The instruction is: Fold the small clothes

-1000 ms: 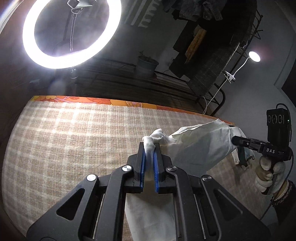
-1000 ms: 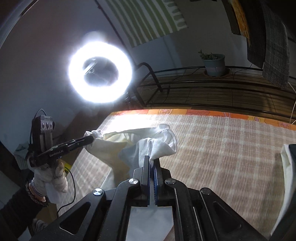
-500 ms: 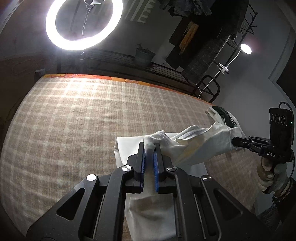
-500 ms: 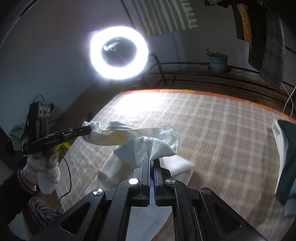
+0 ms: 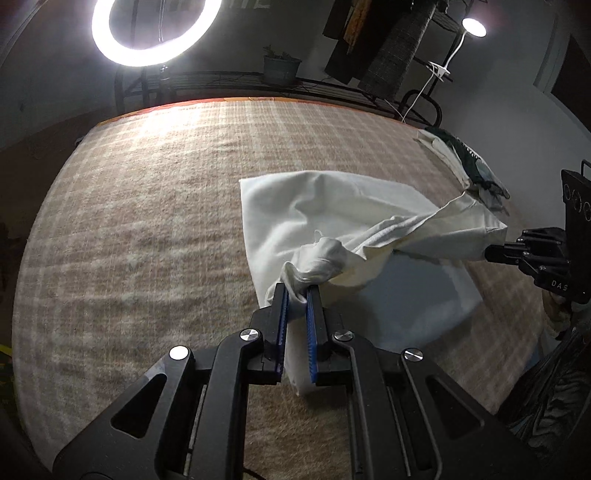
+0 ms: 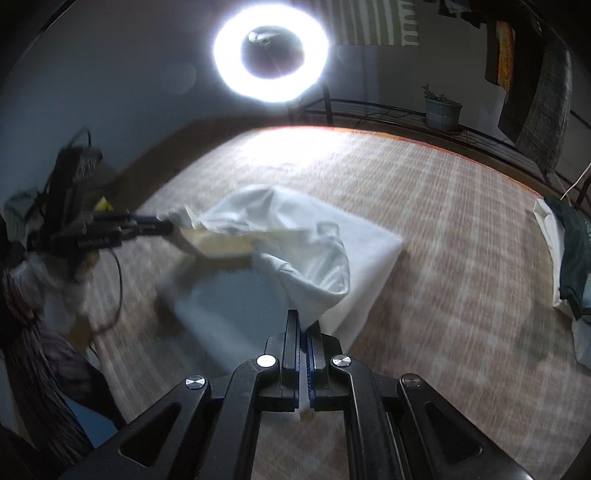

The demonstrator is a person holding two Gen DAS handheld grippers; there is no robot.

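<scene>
A white garment lies partly spread on the plaid blanket, its near edge lifted. My left gripper is shut on one bunched corner of it. My right gripper is shut on the other corner; it also shows at the right of the left wrist view. The left gripper shows at the left of the right wrist view. The garment hangs stretched between the two grippers, with its far part flat on the blanket.
A stack of folded clothes lies at the blanket's right edge, also in the right wrist view. A ring light stands behind the bed. A metal rack with a plant pot runs along the back.
Both grippers have come down and forward with the garment. Its far part now lies spread flat on the blanket where it hung bunched in the air before.
</scene>
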